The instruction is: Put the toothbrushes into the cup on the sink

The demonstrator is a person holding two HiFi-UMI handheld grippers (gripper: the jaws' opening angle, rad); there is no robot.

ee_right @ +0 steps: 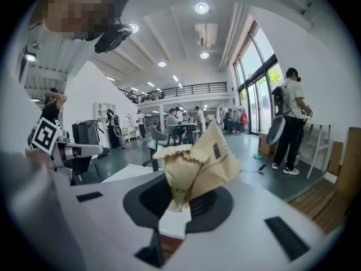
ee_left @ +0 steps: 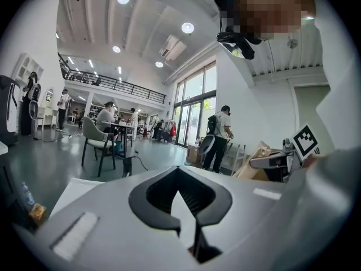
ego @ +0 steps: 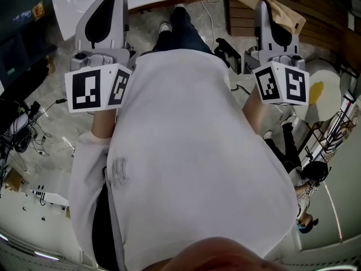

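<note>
My right gripper (ee_right: 179,192) pinches a crumpled tan paper packet (ee_right: 197,160); my left gripper (ee_left: 179,174) is closed on nothing. No toothbrush, cup or sink shows in any view. Toothbrushes should be light, stiff and slick; I'd pinch mid-handle

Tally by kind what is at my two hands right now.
Claws: 2, left claw and right claw
Marker cubes: 2, left cube and right cube
Crumpled tan wrapper: 1, held in the right claw
Total: 5
</note>
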